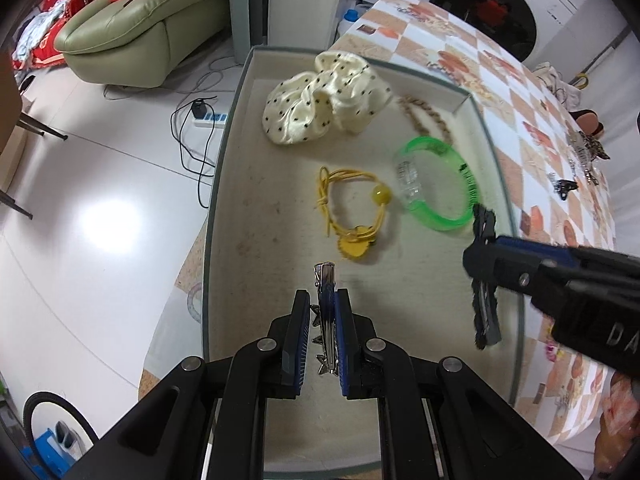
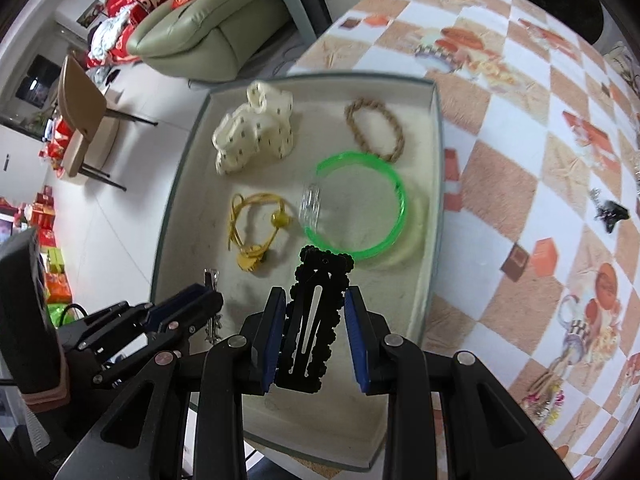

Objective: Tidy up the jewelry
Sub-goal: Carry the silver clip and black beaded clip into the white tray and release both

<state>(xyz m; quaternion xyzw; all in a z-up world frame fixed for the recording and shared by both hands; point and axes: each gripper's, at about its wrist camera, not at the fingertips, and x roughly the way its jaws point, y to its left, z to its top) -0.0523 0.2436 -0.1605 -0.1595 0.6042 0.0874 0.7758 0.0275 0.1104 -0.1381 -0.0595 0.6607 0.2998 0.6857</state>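
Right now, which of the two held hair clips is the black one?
The scalloped black clip in the right hand-held gripper; the left hand-held gripper holds a silver metal clip.

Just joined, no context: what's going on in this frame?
A person with two handheld grippers is sorting jewelry into a shallow tray. The left gripper is shut on a silver hair clip; the right gripper is shut on a black scalloped snap clip. Both hang over the tray's near end. Already inside: a dotted cream scrunchie, yellow hair tie, green bracelet and braided rope bracelet.

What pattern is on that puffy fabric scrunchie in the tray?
The scrunchie is cream with small dark dots, clearest in the left wrist view.
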